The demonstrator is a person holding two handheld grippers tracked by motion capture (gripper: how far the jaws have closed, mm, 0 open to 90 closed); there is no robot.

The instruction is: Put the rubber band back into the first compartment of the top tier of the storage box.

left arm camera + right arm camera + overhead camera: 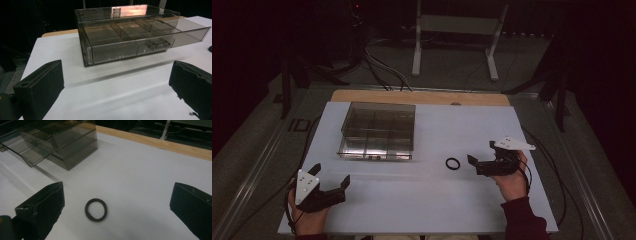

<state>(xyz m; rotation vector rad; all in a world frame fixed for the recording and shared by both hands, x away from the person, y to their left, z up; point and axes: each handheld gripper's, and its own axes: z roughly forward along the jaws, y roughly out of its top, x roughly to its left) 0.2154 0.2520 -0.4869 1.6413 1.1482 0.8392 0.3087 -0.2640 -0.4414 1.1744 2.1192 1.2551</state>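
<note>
Ring (96,210) is lying just ahead of our right gripper (117,207), jaws wide. We're risking flicking it away from the drawer box (378,131); left gripper (115,85) is idling wide too.

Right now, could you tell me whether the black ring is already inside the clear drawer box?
No, the black ring lies on the white table, between the open right gripper jaws, apart from the clear drawer box.

On the white table (427,200) there was 1 smoky clear organizer box (379,120), with 1 drawer (374,148) pulled partway out. The high view showed 6 compartments through its top, in 2 rows of 3. There was 1 black ring (453,163) lying flat on the table. There were 2 grippers, the left gripper (332,180) and the right gripper (481,157), each with 2 black jaws spread apart.
</note>
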